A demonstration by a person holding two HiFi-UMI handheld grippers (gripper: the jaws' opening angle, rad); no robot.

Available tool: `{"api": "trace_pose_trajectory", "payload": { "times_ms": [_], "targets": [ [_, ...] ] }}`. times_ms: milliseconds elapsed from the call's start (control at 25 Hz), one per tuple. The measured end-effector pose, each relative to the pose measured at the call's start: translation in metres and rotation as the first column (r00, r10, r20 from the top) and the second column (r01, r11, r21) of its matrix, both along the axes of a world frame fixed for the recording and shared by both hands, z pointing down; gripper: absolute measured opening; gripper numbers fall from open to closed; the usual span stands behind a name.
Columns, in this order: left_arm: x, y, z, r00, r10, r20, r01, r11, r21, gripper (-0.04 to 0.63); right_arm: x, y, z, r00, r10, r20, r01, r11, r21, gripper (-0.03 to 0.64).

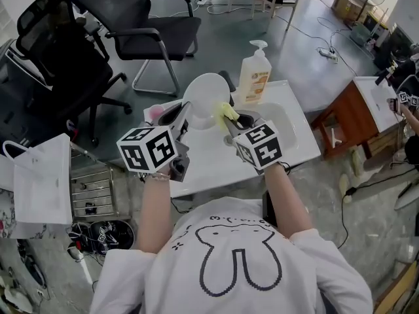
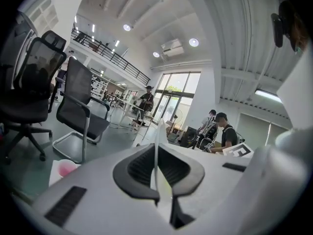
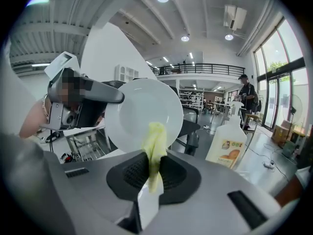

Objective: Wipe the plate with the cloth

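Left claw [image 1: 182, 114] is clamped on the upright plate [image 1: 206, 100] by its rim. Right claw [image 1: 233, 124], pinching the cloth [image 1: 229, 112], sits just right of the plate's face, so I'd push left.

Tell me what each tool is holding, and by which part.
The left tool grips the white plate by its rim. The right tool pinches the bunched yellow cloth around its middle.

Soap bottle [image 1: 254, 72] on white table [image 1: 300, 139]; black chair [image 1: 157, 30] behind

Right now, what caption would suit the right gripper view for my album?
Right gripper pinching a yellow cloth in front of the white plate that the left gripper holds upright.
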State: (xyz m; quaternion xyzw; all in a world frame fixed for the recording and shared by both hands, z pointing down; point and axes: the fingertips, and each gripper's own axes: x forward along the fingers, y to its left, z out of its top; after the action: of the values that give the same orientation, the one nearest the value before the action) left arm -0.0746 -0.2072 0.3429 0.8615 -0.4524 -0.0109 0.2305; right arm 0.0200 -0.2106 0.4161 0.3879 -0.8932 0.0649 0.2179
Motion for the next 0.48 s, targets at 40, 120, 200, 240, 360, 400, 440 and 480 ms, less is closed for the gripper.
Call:
{"api": "trace_pose_trajectory", "payload": {
  "times_ms": [40,120,200,240,360,400,440,480],
  "targets": [
    [0.0,-0.001,0.001,1.0,-0.004,0.017,0.004,1.0,0.007,0.02,0.002,0.0,-0.001,1.0,0.0,0.001,0.0,1.0,-0.004,0.049],
    [0.001,-0.001,0.001,0.999,-0.012,0.043,0.011,1.0,0.022,0.018,0.006,0.0,-0.007,1.0,0.003,0.019,-0.002,1.0,-0.016,0.049],
    [0.003,-0.003,0.001,0.998,-0.015,0.053,0.014,1.0,0.026,0.018,0.008,-0.003,-0.02,0.998,0.009,0.066,-0.008,1.0,-0.013,0.048],
    [0.004,-0.003,0.003,0.998,-0.015,0.056,0.013,1.0,0.024,0.018,0.008,-0.005,-0.028,0.996,0.011,0.091,-0.011,1.0,-0.003,0.049],
    [0.007,-0.004,0.005,0.998,-0.011,0.06,0.01,1.0,0.021,0.018,0.007,-0.014,-0.053,0.991,0.005,0.136,-0.011,0.999,0.045,0.049],
    [0.007,-0.005,0.005,0.998,-0.01,0.062,0.009,1.0,0.021,0.018,0.006,-0.017,-0.062,0.99,0.001,0.143,-0.01,0.998,0.064,0.049],
    [0.008,-0.005,0.005,0.998,-0.009,0.065,0.008,1.0,0.021,0.018,0.005,-0.021,-0.071,0.989,-0.002,0.15,-0.011,0.997,0.082,0.048],
    [0.009,-0.006,0.004,0.998,-0.007,0.069,0.006,1.0,0.022,0.018,0.003,-0.026,-0.079,0.987,-0.004,0.158,-0.012,0.995,0.1,0.049]
  ]
}}
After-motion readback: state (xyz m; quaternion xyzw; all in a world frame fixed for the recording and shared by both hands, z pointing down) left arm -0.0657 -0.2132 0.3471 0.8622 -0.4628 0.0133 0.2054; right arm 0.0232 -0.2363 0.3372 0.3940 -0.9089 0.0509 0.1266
